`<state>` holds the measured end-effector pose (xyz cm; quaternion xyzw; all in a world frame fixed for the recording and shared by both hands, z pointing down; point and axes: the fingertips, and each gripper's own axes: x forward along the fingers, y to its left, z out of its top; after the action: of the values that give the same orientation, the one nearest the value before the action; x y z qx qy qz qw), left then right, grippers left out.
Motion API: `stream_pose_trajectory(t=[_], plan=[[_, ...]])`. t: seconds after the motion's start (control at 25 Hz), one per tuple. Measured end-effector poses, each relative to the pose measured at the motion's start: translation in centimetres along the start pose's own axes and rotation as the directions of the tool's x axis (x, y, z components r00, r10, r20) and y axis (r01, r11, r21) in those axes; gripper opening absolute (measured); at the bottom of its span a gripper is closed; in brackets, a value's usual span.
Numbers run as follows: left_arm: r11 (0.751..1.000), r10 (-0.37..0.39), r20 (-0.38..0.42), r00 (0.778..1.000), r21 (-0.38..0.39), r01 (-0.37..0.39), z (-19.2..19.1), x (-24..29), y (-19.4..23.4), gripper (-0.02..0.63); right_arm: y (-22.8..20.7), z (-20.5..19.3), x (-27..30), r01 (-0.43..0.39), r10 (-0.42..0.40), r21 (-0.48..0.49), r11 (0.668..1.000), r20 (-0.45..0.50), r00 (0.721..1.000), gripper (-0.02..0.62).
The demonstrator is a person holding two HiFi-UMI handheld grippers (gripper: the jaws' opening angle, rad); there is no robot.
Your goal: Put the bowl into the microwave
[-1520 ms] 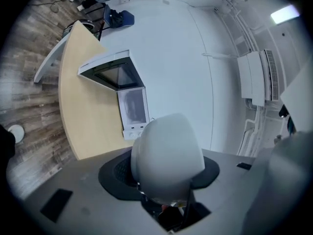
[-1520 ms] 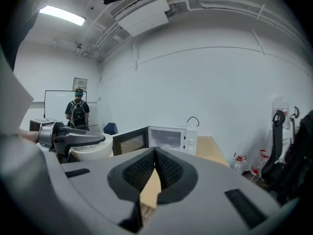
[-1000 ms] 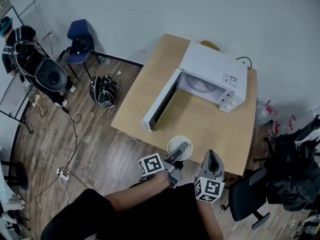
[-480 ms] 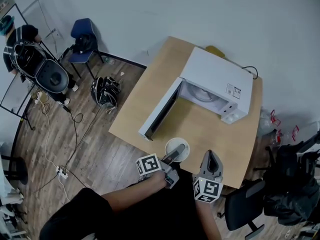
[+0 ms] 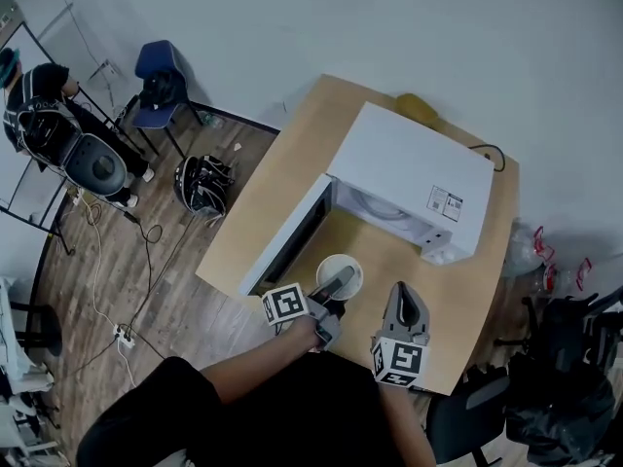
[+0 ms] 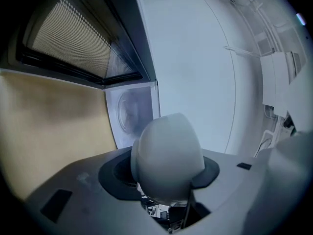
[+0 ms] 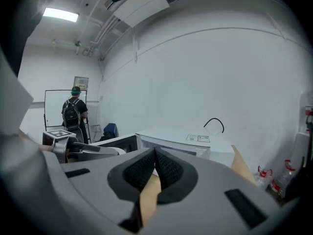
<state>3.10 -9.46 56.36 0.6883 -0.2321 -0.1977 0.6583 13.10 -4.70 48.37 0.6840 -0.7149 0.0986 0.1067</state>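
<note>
On the wooden tabletop point(image 5: 282, 183) stands a white microwave point(image 5: 414, 178) with its door point(image 5: 287, 241) swung wide to the left (the round turntable point(image 6: 131, 114) shows inside the cavity). Just in front of the open mouth, the left gripper point(image 5: 334, 282) is clamped on the rim of the white bowl point(image 5: 331, 266), which sits over the tabletop between door and cavity, not yet inside. To the bowl's right and apart from it, the right gripper point(image 5: 401, 295) has its jaws pressed together with nothing between them.
</note>
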Motion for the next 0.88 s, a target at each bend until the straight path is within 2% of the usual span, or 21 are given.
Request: stream_pose_trajectory(t=[0.12, 0.24, 0.32, 0.56, 0.72, 0.88], plan=[[0.999, 0.033, -0.018, 0.999, -0.023, -0.034, -0.1, 2.8, 1.4, 0.216, -1.3, -0.7, 1.6, -0.009, 0.009, 0.017, 1.0, -0.029, 1.0, 0.06], [0.999, 0.031, -0.017, 0.999, -0.039, -0.032, 0.5, 5.5, 2.4, 0.216, -2.3, -0.6, 2.8, -0.027, 0.029, 0.053, 0.998, -0.04, 0.999, 0.06], [0.999, 0.021, -0.004, 1.0, -0.031, -0.021, 1.3, 7.0, 3.0, 0.216, -2.8, -0.7, 3.4, -0.03, 0.033, 0.063, 0.998, -0.049, 0.998, 0.06], [0.997, 0.072, 0.0, 0.997, 0.017, -0.072, 3.4, 11.1, 5.9, 0.216, -4.9, -1.6, 5.1, -0.007, 0.013, 0.058, 0.998, -0.088, 0.996, 0.06], [0.998, 0.07, 0.022, 0.997, 0.003, -0.07, 4.6, 13.5, 7.3, 0.216, -5.9, -2.4, 5.9, 0.002, 0.006, 0.072, 0.997, -0.106, 0.994, 0.06], [0.995, 0.101, 0.038, 0.994, -0.02, -0.101, 5.8, 15.3, 9.2, 0.216, -5.9, -3.1, 6.2, -0.009, 0.019, 0.079, 0.997, -0.123, 0.992, 0.06]])
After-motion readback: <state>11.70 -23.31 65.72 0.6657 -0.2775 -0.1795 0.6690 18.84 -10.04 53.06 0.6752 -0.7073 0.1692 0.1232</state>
